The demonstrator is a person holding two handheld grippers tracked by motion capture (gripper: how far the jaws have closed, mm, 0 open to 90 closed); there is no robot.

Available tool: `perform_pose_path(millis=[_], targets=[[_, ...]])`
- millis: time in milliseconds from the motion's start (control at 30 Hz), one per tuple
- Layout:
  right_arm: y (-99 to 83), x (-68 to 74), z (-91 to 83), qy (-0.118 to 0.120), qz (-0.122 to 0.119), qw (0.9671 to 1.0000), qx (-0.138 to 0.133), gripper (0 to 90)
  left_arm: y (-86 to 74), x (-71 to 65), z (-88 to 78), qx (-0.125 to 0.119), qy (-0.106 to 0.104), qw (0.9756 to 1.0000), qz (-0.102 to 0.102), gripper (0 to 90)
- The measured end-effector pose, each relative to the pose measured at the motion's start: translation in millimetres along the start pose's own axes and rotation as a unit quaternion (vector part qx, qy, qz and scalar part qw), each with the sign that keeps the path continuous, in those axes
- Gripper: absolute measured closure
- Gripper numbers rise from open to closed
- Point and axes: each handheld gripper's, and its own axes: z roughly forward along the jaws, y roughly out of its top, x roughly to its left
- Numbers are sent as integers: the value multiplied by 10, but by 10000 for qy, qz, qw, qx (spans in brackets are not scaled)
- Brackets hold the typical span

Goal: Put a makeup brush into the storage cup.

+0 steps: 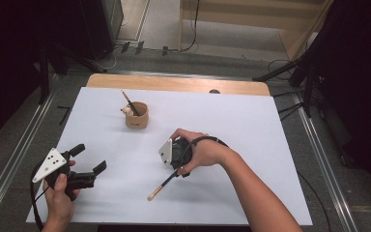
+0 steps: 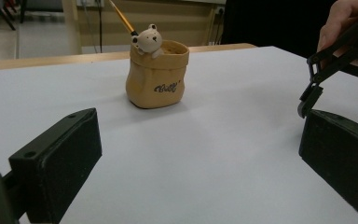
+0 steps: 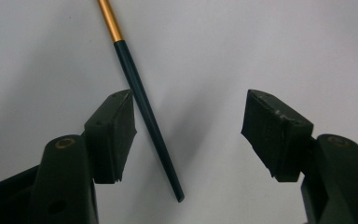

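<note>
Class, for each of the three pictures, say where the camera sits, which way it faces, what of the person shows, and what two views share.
High view: above the table's near side, looking forward and down; both forearms, left hand-held gripper, right hand-held gripper.
Left gripper view: low, facing level across the sheet at the bear pot; own open jaws.
Right gripper view: facing down at the brush between open jaws.
Shared: high and left gripper views show the pot; high and right gripper views show the brush.

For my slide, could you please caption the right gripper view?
Right gripper, jaws open, straddling a slim dark-handled, gold-ferruled brush lying on the white table.
</note>
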Motion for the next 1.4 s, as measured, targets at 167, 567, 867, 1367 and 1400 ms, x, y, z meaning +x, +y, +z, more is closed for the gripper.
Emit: perform_pose_path(millis=[167, 567, 867, 1367, 1400], targets=[[69, 20, 16, 49, -106, 9999, 60, 359, 0, 5, -3, -2, 11, 10000, 1, 0], [187, 57, 101, 311, -431, 9978, 393, 428, 1, 13, -7, -11, 17, 10000, 6, 0], [186, 88, 173, 388, -392, 9963, 657, 505, 1, 10, -6, -4, 19, 10000, 8, 0], [224, 101, 232, 621, -687, 9910, 967, 661, 3, 6, -6, -8, 25, 10000, 2, 0], [231, 98, 234, 648, -708, 9904, 994, 672, 3, 8, -7, -7, 27, 10000, 2, 0]])
